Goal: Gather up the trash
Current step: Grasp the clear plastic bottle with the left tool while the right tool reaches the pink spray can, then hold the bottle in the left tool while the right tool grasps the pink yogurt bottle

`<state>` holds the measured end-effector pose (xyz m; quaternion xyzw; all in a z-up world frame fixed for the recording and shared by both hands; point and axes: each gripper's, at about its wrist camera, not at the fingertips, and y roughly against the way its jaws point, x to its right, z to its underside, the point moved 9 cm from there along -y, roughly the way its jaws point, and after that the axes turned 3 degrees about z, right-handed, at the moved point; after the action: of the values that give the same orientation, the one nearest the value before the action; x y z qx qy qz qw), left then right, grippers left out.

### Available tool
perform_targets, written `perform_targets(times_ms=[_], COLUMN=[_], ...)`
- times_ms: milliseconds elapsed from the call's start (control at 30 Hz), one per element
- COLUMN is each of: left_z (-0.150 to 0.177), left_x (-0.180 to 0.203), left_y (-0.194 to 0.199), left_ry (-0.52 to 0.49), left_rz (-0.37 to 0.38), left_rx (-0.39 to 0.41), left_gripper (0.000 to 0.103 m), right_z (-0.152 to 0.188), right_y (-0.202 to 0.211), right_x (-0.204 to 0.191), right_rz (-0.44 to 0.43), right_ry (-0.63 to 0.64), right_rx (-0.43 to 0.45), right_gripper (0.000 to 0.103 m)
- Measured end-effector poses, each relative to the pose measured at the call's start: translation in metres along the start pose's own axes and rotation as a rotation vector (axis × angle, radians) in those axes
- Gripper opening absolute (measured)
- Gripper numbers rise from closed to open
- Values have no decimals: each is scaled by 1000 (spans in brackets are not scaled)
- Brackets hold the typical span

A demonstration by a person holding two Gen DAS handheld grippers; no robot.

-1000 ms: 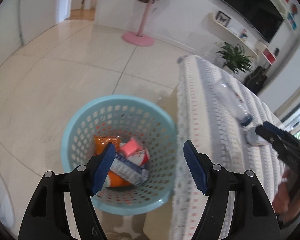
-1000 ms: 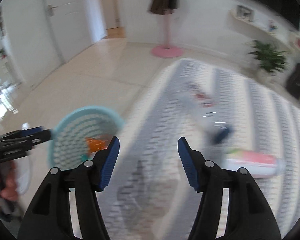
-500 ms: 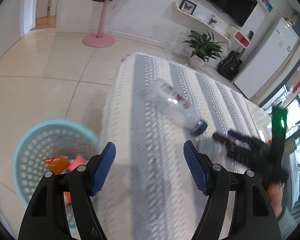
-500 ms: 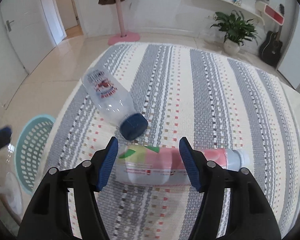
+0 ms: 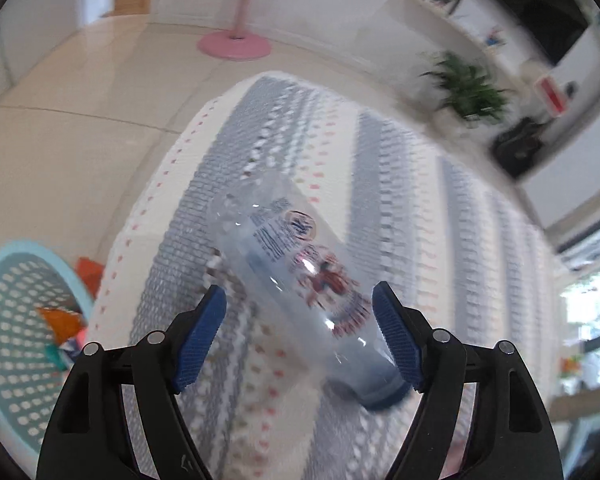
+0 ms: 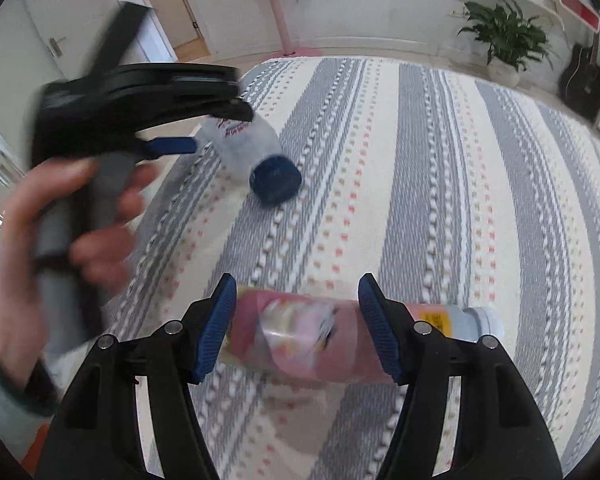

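A clear plastic bottle (image 5: 300,284) with a blue cap lies on the striped tablecloth (image 5: 440,240). My left gripper (image 5: 300,336) is open, its jaws standing on either side of the bottle's lower part. The bottle also shows in the right wrist view (image 6: 252,152), with the left gripper (image 6: 204,128) over it. A pink-labelled bottle (image 6: 300,340) with a white cap lies crosswise between the open jaws of my right gripper (image 6: 296,324). A light blue mesh basket (image 5: 16,320) with wrappers inside stands on the floor at the left.
The table's left edge drops to a tiled floor (image 5: 80,120). A pink coat stand base (image 5: 234,45) is at the far side. A potted plant (image 6: 508,40) and a guitar (image 6: 582,76) stand by the far wall.
Both grippers have moved forward over the table. The left now straddles the clear bottle and the right straddles the pink bottle. The basket has slid to the left edge of the left view.
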<state>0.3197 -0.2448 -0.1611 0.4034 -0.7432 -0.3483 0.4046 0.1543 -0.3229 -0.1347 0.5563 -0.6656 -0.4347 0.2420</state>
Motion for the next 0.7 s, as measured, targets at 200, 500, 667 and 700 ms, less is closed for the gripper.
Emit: perform_targets(times_ms=[200, 500, 667, 700], left_z=[-4, 30, 60, 64], left_x=[13, 26, 13, 10], left_y=[-12, 9, 35, 40], left_ry=[-76, -312, -348, -343], left_rz=[-88, -5, 61, 68], left_rx=[-10, -26, -65, -69], left_gripper=[76, 59, 59, 58], right_z=[30, 44, 59, 63], right_y=[15, 37, 83, 89], right_x=[9, 18, 34, 36], right_rz=[-67, -104, -57, -48], right_ry=[-13, -75, -135, -145], right_rx=[7, 80, 175, 179], right_gripper=[60, 60, 60, 60])
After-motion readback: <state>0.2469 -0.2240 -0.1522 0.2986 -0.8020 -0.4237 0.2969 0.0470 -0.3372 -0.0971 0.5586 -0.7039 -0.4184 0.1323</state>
